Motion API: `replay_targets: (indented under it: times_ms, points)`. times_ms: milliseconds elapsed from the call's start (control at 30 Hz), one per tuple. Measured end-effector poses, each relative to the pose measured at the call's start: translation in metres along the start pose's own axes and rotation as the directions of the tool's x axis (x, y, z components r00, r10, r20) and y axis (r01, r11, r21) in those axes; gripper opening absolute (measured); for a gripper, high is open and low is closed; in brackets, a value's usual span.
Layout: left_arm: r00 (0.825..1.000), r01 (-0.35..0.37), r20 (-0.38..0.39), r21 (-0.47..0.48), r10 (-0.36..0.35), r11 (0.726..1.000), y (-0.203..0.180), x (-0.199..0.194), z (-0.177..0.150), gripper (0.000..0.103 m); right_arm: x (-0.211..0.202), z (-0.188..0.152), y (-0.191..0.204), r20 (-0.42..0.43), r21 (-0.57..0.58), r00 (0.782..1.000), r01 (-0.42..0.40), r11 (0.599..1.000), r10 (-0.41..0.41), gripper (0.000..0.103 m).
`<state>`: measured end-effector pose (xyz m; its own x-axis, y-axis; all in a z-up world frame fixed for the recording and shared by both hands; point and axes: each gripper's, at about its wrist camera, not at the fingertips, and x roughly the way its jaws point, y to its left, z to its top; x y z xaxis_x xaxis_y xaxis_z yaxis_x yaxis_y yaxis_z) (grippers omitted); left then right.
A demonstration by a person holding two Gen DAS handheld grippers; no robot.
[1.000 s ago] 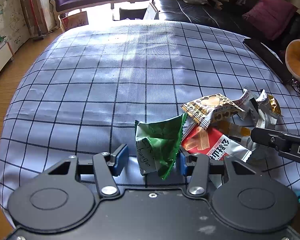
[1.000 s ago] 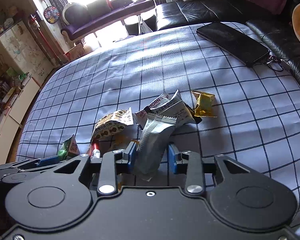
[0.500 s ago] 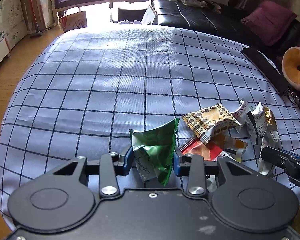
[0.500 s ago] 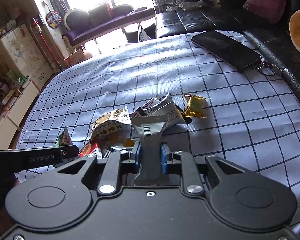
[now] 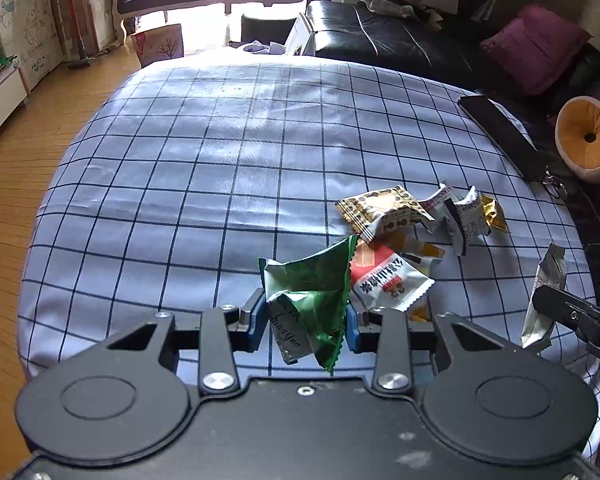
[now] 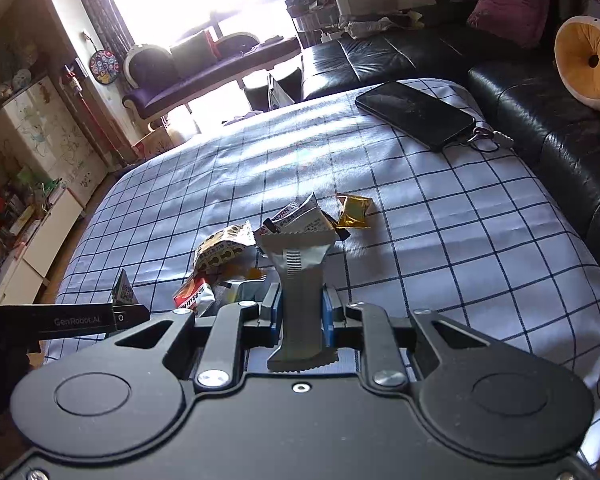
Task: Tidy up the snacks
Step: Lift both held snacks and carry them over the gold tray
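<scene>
1. Far left: bare blue-and-white checked tablecloth (image 5: 204,184), nothing on that side of it.
2. Left gripper (image 5: 306,322) is clamped on a crumpled green foil snack packet (image 5: 312,292), blue pads pressing both sides, the packet lifted clear of the cloth.
3. Just right of it, a red-and-white sachet with printed characters (image 5: 388,280) lies flat, touching the heap.
4. Behind that sits the heap: a brown-and-cream patterned wrapper (image 5: 380,210), a white crinkled wrapper with red lettering (image 5: 456,216), and a small gold foil packet (image 5: 492,214) at its right edge.
5. Right gripper (image 6: 300,314) pinches a long silver foil bar wrapper (image 6: 300,280) tight at mid-length, held upright near the heap.
6. Far right: a black smartphone (image 6: 416,114) lies at the table's edge.
</scene>
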<state>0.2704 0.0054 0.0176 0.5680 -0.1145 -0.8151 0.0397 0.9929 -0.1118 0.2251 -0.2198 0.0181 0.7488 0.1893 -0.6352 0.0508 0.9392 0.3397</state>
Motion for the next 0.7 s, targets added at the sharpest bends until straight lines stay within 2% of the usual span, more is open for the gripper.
replay_targets:
  times_ms: [333,700]
  points:
    - [0.998,0.068,0.003,0.054,-0.069,0.996,-0.020,-0.065,-0.044,0.038,-0.048,-0.014,0.002,0.026,-0.021,0.999,-0.032,0.999,0.033,0.029]
    - [0.991,0.129,-0.049,0.128,-0.123,0.983,-0.045,-0.101,-0.098,0.038,-0.091,-0.046,-0.004,0.002,-0.016,0.998,-0.058,0.998,0.058,0.029]
